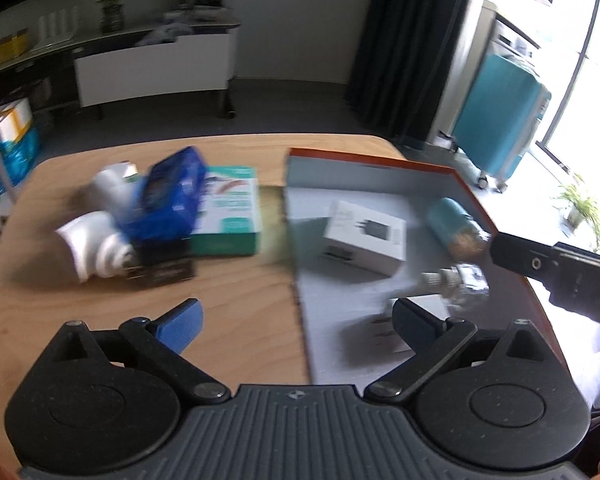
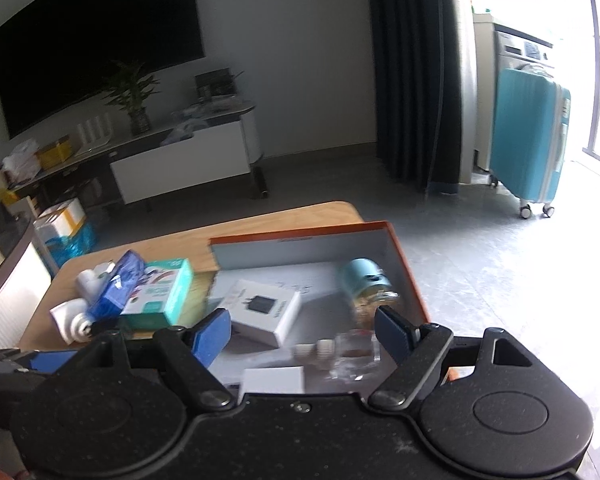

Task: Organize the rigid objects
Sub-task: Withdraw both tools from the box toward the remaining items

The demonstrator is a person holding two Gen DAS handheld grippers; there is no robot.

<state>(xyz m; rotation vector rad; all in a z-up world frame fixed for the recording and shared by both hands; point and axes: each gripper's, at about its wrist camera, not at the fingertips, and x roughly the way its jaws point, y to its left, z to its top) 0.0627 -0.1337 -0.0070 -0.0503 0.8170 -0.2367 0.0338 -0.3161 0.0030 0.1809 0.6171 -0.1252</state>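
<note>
Beyond my wooden table [image 1: 236, 300] I see a teal suitcase [image 2: 530, 136] by the dark curtain [image 2: 414, 72], a potted plant [image 2: 134, 98] on the low white cabinet [image 2: 180, 166], and a big black screen [image 2: 96, 48] on the wall

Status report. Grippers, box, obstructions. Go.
Left gripper and right gripper open, empty. Orange-rimmed cardboard box holds white charger carton. Teal box on table. Nothing blocking.

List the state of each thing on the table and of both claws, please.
Left claw: open, empty.
Right claw: open, empty.
Orange-rimmed grey cardboard box: open, lidless.
White charger carton: lying flat inside the box.
Teal-capped jar: on its side inside the box.
Teal-and-white carton: flat on the wooden table, outside the box.
</note>
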